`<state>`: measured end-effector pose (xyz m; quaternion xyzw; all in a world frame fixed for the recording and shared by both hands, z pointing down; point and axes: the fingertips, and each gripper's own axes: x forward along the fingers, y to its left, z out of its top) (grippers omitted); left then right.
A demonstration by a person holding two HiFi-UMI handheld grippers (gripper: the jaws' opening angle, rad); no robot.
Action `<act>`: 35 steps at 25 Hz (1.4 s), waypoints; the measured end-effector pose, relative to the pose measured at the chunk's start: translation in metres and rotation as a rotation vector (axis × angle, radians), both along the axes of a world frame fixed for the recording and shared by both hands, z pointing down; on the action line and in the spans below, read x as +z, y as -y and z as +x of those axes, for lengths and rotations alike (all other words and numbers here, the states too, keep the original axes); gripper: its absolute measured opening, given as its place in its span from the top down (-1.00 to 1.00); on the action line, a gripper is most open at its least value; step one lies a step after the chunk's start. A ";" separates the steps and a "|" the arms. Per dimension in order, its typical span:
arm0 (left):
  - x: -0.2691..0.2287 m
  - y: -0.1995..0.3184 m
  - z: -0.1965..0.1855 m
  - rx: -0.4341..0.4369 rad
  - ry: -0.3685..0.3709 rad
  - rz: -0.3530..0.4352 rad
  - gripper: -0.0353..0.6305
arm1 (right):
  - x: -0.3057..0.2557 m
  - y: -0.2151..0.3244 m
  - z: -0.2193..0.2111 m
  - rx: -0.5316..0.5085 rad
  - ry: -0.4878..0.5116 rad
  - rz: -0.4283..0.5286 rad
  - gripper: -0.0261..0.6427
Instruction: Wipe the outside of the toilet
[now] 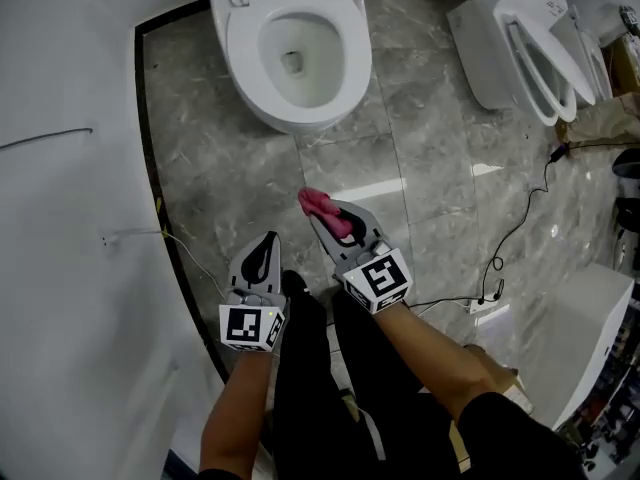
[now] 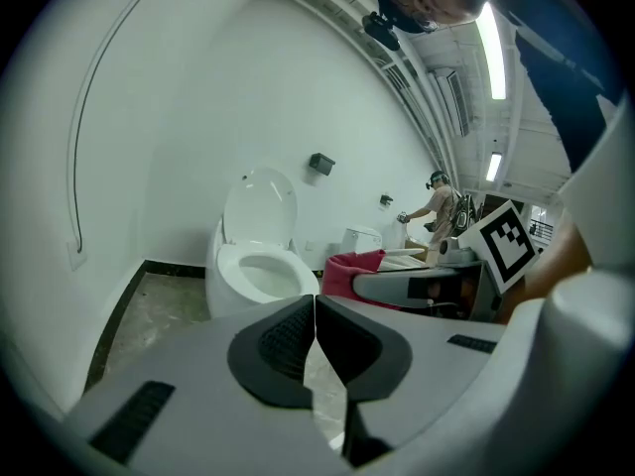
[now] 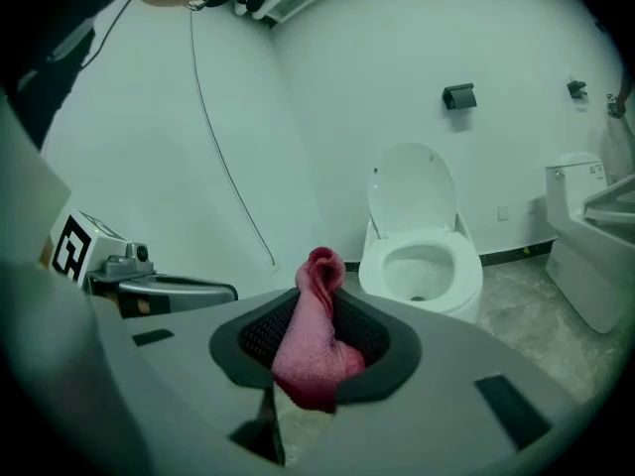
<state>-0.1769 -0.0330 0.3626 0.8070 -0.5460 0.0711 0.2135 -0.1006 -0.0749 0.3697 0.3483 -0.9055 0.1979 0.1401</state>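
Note:
A white toilet [image 1: 293,43] with its lid up stands ahead of me on the grey marble floor; it also shows in the left gripper view [image 2: 253,266] and the right gripper view [image 3: 422,251]. My right gripper [image 1: 335,220] is shut on a pink cloth [image 1: 322,208], which sticks out past the jaws [image 3: 310,330] and is held well short of the bowl. My left gripper [image 1: 262,253] hangs lower and to the left, shut with nothing in it [image 2: 314,340].
A white curved wall [image 1: 70,168] runs along the left. A second toilet [image 1: 530,48] stands at the right. A black cable [image 1: 520,218] trails across the floor to a power strip [image 1: 490,303]. A white box [image 1: 590,338] sits at the right. A person stands in the distance [image 2: 442,206].

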 end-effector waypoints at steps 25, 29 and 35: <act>0.202 0.149 -0.081 0.123 0.187 0.199 0.84 | 0.196 0.147 -0.114 0.225 0.112 0.208 0.57; 0.205 0.159 -0.100 0.098 0.177 0.191 0.84 | 0.195 0.155 -0.125 0.265 0.149 0.217 0.57; 0.189 0.151 -0.106 0.073 0.148 0.178 0.84 | 0.210 0.168 -0.120 0.366 0.113 0.138 0.57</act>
